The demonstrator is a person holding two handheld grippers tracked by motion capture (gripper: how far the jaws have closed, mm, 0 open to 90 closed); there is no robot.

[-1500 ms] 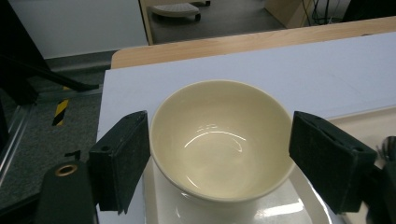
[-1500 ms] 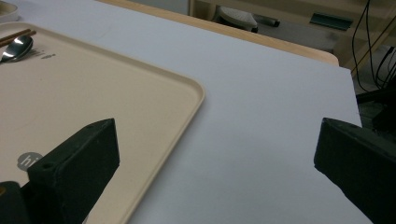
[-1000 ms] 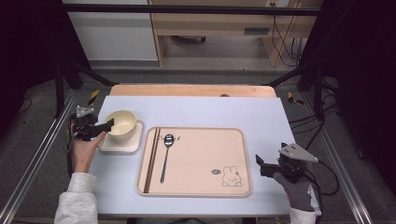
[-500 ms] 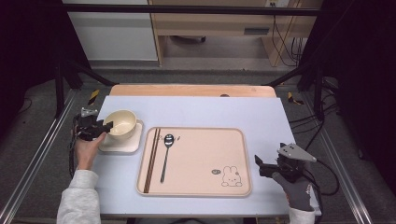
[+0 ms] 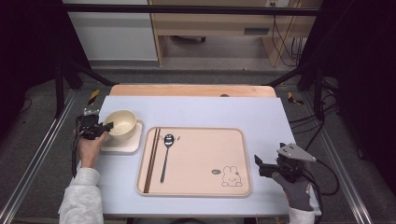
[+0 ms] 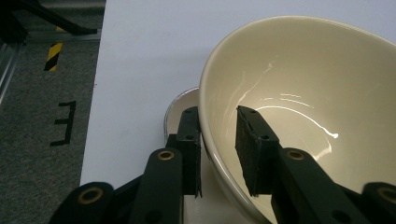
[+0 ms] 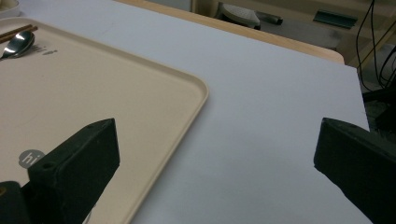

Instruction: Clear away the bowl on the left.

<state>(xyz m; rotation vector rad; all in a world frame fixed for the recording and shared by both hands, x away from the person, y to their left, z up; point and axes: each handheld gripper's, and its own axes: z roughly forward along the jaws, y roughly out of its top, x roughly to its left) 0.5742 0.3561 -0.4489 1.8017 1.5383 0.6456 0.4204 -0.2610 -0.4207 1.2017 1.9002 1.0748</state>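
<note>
The left tongs [image 5: 108, 126] have their two black jaws set astride the near wall of a glossy cream ceramic bowl [image 5: 120, 122], one pad [image 6: 252, 149] inside and the other outside against the rim; a sliver of space shows at the inner pad, so whether the pinch is firm I cannot tell. The bowl sits tilted on a pale square saucer [image 5: 122, 143] at the left end of the light grey bench [image 5: 196, 109], just beside a beige rectangular tray with a rabbit print [image 5: 201, 161], on which a pair of dark wooden chopsticks [image 5: 152, 159] and a steel spoon [image 5: 166, 156] lie side by side. The right tongs [image 5: 259, 164] hover wide open over the bench near the tray's right edge, holding nothing. The main risk, as I judge it, is the grip itself: a single point on a smooth, curved glazed wall lets the bowl pivot or slide out as it is lifted, dropping onto the saucer and chipping either piece. Lifting at a slant could also drag the saucer along, or swing the bowl's far rim into the chopsticks as it crosses to the tray.
</note>
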